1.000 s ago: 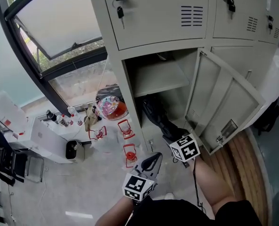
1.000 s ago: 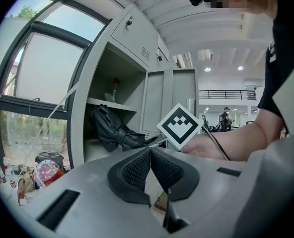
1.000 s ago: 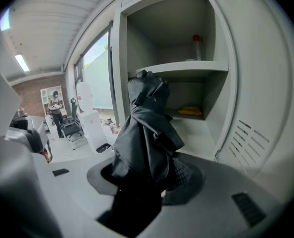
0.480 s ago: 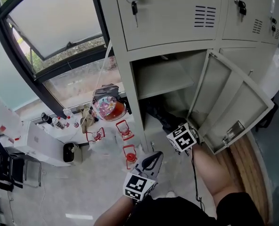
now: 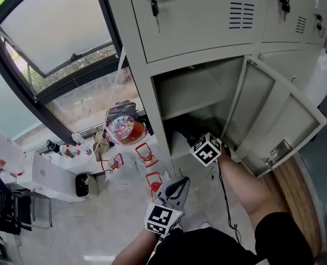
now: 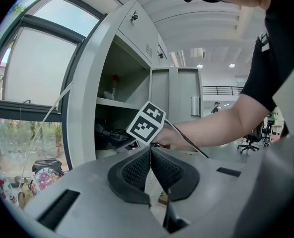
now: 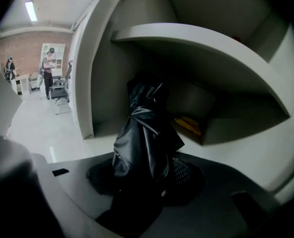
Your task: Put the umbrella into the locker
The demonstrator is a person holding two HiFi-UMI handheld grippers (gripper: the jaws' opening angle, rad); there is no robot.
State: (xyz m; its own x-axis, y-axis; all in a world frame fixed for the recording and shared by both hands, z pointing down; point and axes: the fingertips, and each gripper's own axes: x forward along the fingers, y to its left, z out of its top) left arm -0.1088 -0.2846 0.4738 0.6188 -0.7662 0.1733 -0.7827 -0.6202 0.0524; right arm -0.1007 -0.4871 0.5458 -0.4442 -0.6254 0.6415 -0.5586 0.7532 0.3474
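Note:
The black folded umbrella (image 7: 144,133) is clamped between the jaws of my right gripper (image 7: 148,176), its far end reaching into the open locker compartment (image 7: 186,103) under the shelf. From the head view, the right gripper (image 5: 198,142) is at the mouth of that lower compartment (image 5: 191,101), with the umbrella (image 5: 183,130) dark inside it. The locker door (image 5: 268,120) stands swung open to the right. My left gripper (image 5: 177,185) hangs lower, over the floor in front of the locker, jaws shut and empty. In the left gripper view its pads (image 6: 137,170) meet.
A key (image 5: 154,5) hangs in the door above. A yellow object (image 7: 189,125) lies deep in the compartment. On the floor left of the locker stand a colourful bag (image 5: 125,128) and small red stands (image 5: 147,153). A glass window (image 5: 58,43) fills the left.
My right gripper has carried the umbrella up and left in the head view, from the floor in front of the open door to the compartment's mouth. The left gripper has barely shifted.

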